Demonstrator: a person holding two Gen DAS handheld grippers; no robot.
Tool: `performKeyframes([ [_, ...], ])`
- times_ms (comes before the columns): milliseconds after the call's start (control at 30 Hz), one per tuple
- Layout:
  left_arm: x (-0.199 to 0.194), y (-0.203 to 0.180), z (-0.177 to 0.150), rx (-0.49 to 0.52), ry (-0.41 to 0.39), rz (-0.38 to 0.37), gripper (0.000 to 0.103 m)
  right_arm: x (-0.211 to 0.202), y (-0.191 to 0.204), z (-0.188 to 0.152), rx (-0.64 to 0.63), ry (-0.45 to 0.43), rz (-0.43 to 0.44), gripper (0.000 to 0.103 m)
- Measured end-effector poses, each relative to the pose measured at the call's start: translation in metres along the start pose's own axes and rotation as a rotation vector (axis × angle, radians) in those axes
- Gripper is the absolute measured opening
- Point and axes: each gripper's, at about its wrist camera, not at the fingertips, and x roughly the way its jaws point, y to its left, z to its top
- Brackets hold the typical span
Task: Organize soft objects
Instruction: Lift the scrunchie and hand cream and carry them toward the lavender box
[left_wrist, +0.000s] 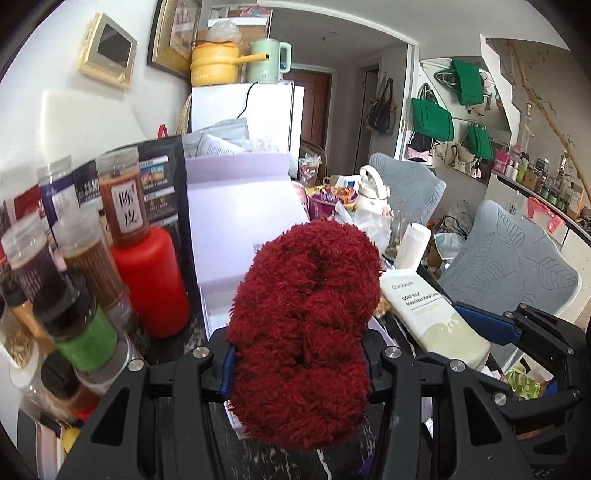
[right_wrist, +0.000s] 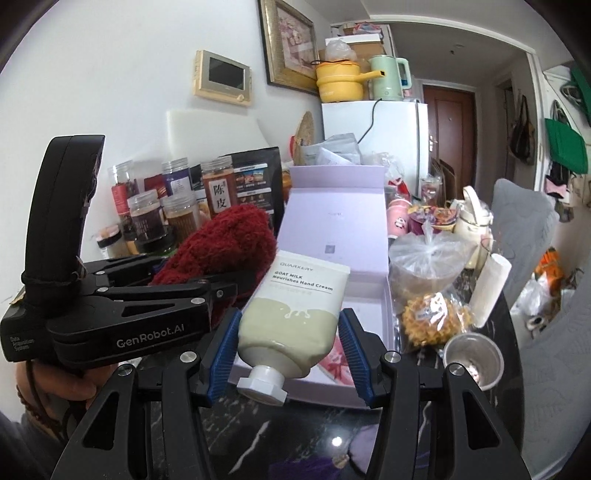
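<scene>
My left gripper (left_wrist: 297, 373) is shut on a fluffy dark red soft item (left_wrist: 306, 317) and holds it above the near edge of an open lilac box (left_wrist: 236, 206). My right gripper (right_wrist: 288, 354) is shut on a hand cream tube (right_wrist: 295, 317), cap toward me, held above the same lilac box (right_wrist: 332, 221). In the right wrist view the left gripper (right_wrist: 221, 291) with the red item (right_wrist: 229, 240) is just left of the tube. In the left wrist view the tube (left_wrist: 432, 317) and the right gripper's blue pad (left_wrist: 487, 325) are at the right.
Spice jars (left_wrist: 122, 199) and a red bottle (left_wrist: 151, 280) crowd the left. A bagged jar (right_wrist: 424, 266), a yellow snack bag (right_wrist: 432, 321), a metal cup (right_wrist: 472, 362) and a paper roll (right_wrist: 491, 291) stand right of the box. Grey chairs (left_wrist: 509, 273) are further right.
</scene>
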Motion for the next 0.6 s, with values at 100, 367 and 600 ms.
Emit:
performKeyframes([
  [100,0.002,0.002,0.013,0.006,-0.028,0.002,0.049,0.006,-0.003,0.007,0.003,-0.004,-0.008,0.053],
  [367,0.016,0.000,0.041,0.049,-0.077,0.021,0.049,0.021,-0.013,0.029,0.013,-0.025,-0.026,0.054],
  [600,0.029,0.002,0.058,0.066,-0.111,0.074,0.049,0.043,-0.030,0.044,0.034,-0.022,-0.048,0.054],
])
